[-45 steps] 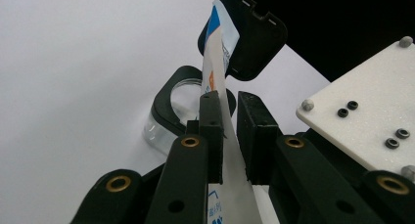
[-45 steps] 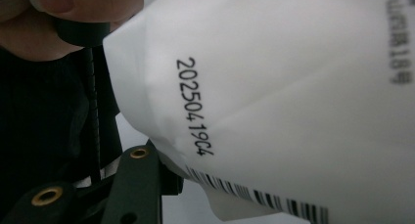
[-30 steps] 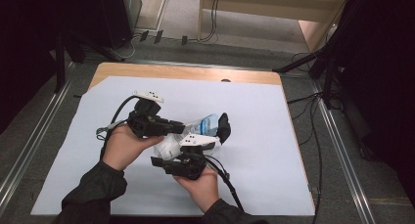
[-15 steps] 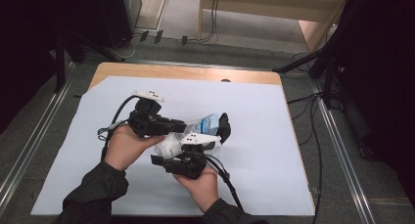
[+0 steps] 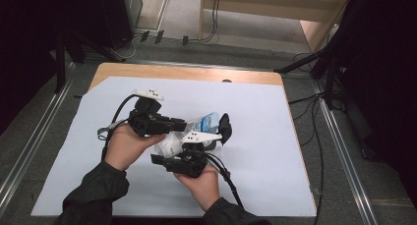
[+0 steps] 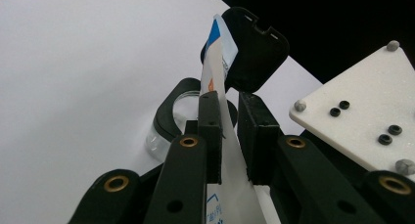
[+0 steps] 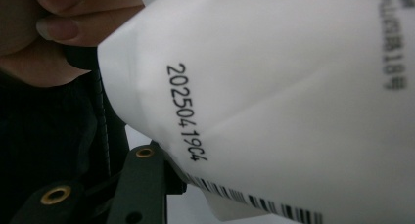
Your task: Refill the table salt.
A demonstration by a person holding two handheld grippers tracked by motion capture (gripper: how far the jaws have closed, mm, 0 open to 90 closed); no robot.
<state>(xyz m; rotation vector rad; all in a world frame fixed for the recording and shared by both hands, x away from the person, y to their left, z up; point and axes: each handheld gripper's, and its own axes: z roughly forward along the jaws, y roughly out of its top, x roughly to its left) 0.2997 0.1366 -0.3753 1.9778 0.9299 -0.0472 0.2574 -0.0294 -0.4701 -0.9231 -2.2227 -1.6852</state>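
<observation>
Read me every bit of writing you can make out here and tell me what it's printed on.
"20250419C4": black stamp on the white pouch, seen in the right gripper view.
Barcode at the pouch's lower edge: no digits readable.
Blurred print at the pouch's top right edge: ends in what looks like "18", the rest unreadable.
Blue print on the pouch in the left gripper view: too small to read.

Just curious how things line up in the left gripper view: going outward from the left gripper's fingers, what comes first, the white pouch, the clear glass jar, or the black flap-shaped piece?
1. White pouch: between the left gripper fingers.
2. Clear glass jar: just beyond, slightly left, on the table.
3. Black flap-shaped piece: farthest, upper right, behind the pouch's top.
</observation>
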